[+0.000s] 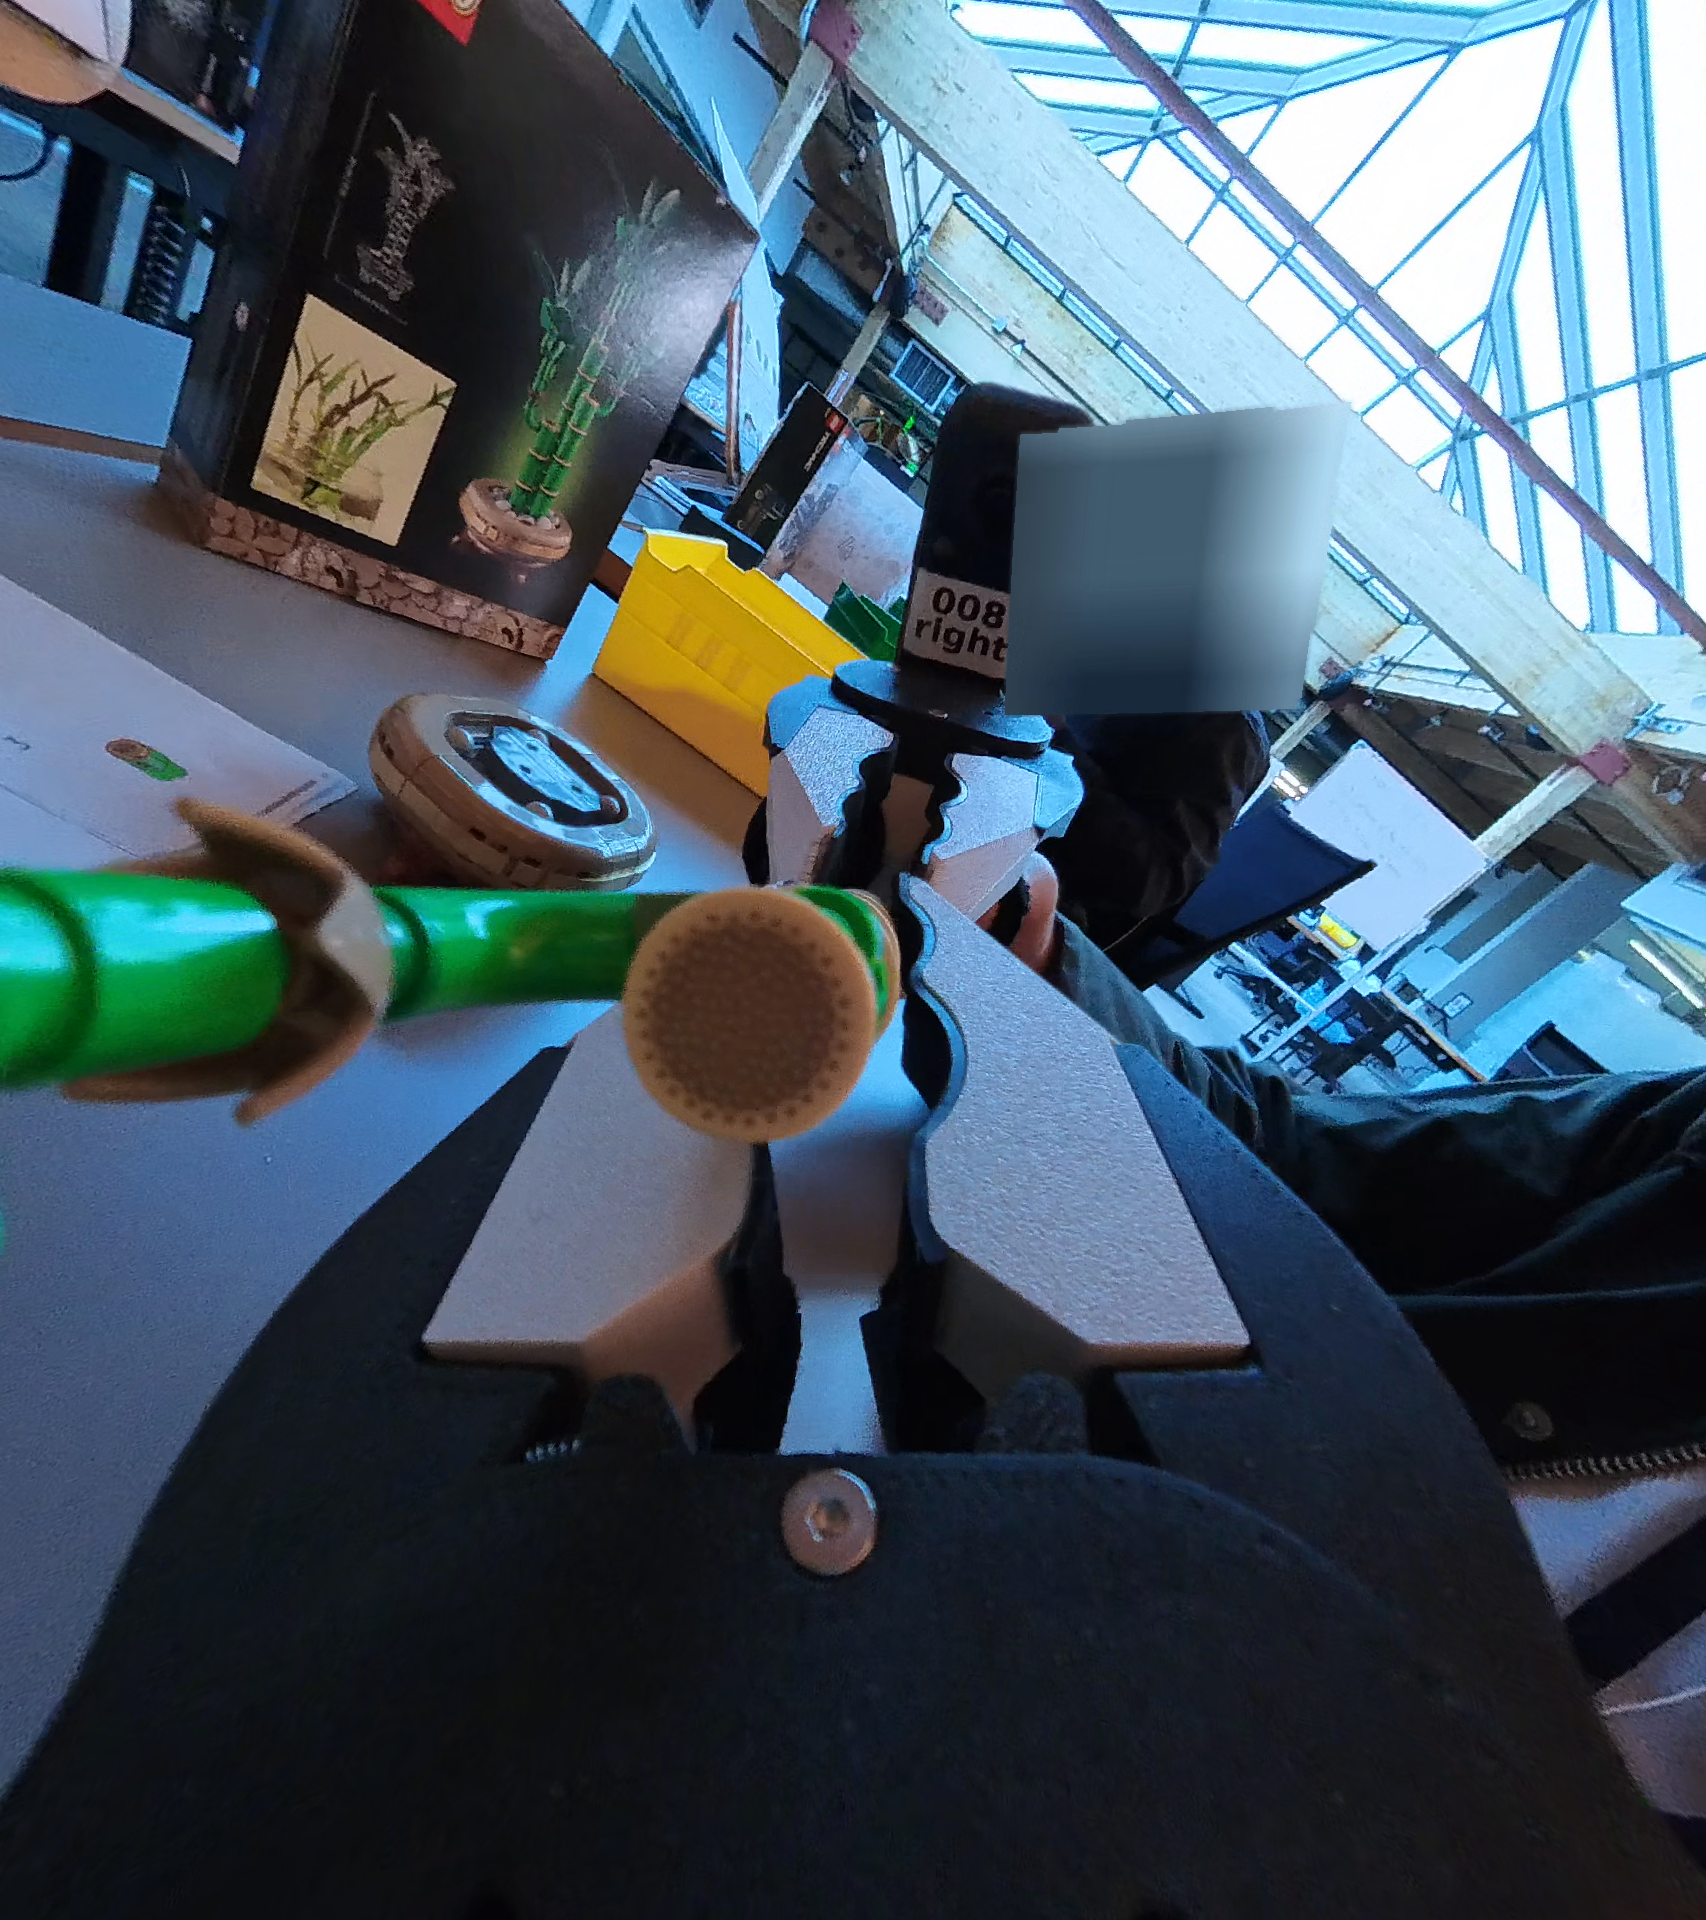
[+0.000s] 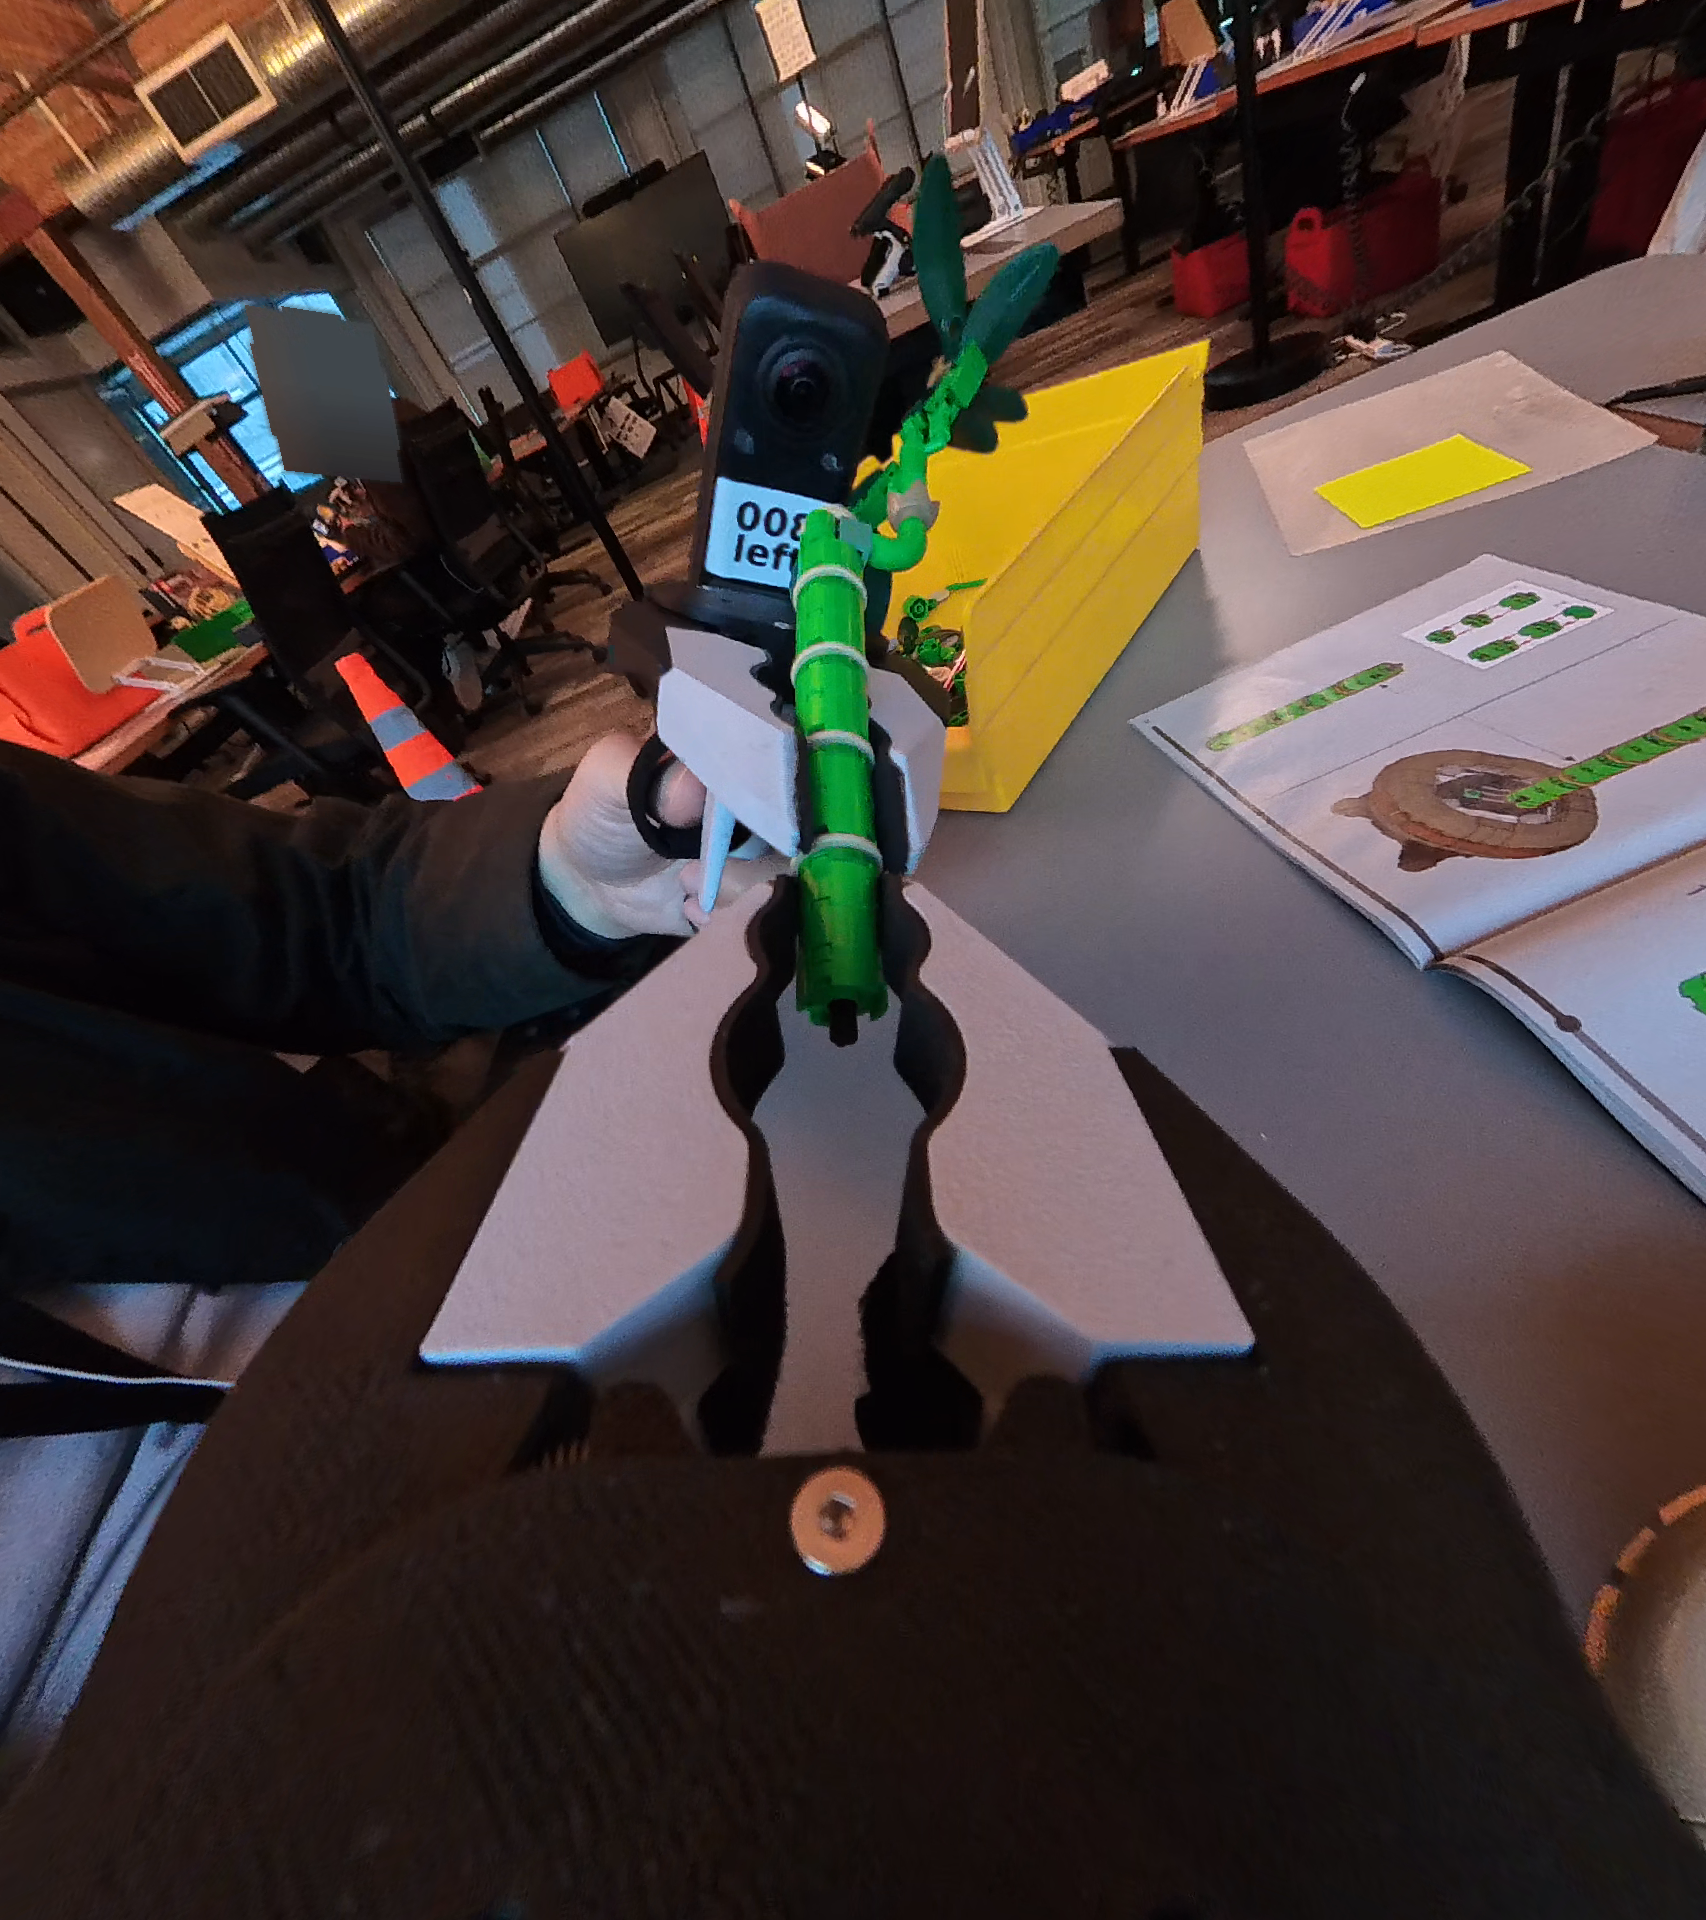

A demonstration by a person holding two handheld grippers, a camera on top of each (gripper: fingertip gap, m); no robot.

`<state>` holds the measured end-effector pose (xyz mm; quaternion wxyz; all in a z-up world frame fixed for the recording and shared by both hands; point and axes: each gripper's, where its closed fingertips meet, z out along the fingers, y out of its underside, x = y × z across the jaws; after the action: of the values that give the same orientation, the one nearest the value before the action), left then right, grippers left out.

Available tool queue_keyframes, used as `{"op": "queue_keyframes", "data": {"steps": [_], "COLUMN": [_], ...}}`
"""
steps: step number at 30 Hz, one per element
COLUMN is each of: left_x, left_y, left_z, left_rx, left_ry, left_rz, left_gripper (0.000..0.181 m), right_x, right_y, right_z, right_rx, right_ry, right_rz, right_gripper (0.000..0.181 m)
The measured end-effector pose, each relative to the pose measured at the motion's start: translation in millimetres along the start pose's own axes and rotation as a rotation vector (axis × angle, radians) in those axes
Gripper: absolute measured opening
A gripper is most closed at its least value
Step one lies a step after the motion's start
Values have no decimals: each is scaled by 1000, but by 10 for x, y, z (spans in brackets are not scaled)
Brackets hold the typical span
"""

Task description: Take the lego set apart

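Observation:
A green lego bamboo stalk (image 2: pixel 833 727) with thin tan rings is held in the air over the grey table (image 2: pixel 1192 987). Dark green leaves (image 2: pixel 974 291) sit at its far end. My right gripper (image 2: pixel 836 904) is shut on the stalk's near end segment. My left gripper (image 2: pixel 833 769) is shut on the stalk just beyond it. In the left wrist view the stalk (image 1: pixel 506 945) runs in from the left into my left gripper (image 1: pixel 828 935), with a tan round piece (image 1: pixel 750 1018) at the fingertips. My right gripper (image 1: pixel 896 821) faces it, close behind.
The set's round tan base (image 1: pixel 511 790) lies on the table. A yellow bin (image 2: pixel 1067 582) holding green pieces stands behind the grippers. The black set box (image 1: pixel 433 312) stands further back. An open instruction booklet (image 2: pixel 1555 790) lies on the right. A person's dark sleeve (image 2: pixel 205 914) is at the left. Left and right tips are no more than a few centimetres apart.

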<state>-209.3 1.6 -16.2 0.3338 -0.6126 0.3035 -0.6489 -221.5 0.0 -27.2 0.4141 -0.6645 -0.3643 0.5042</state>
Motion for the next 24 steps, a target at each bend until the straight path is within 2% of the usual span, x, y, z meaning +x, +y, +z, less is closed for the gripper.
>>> {"op": "queue_keyframes", "data": {"steps": [17, 20, 24], "left_x": [91, 56, -75], "left_y": [-6, 7, -73], "left_z": [17, -3, -122], "left_rx": [-12, -26, 50], "left_ry": [26, 45, 64], "left_rz": [6, -41, -173], "left_gripper": [14, 15, 15], "right_x": [-80, -71, -13], "right_y": [-17, 11, -117], "right_z": [-49, -45, -146], "right_rx": [-23, -12, 118], "right_ry": [-13, -85, -201], "right_rz": [-24, 111, 304], "right_gripper": [15, 16, 17]}}
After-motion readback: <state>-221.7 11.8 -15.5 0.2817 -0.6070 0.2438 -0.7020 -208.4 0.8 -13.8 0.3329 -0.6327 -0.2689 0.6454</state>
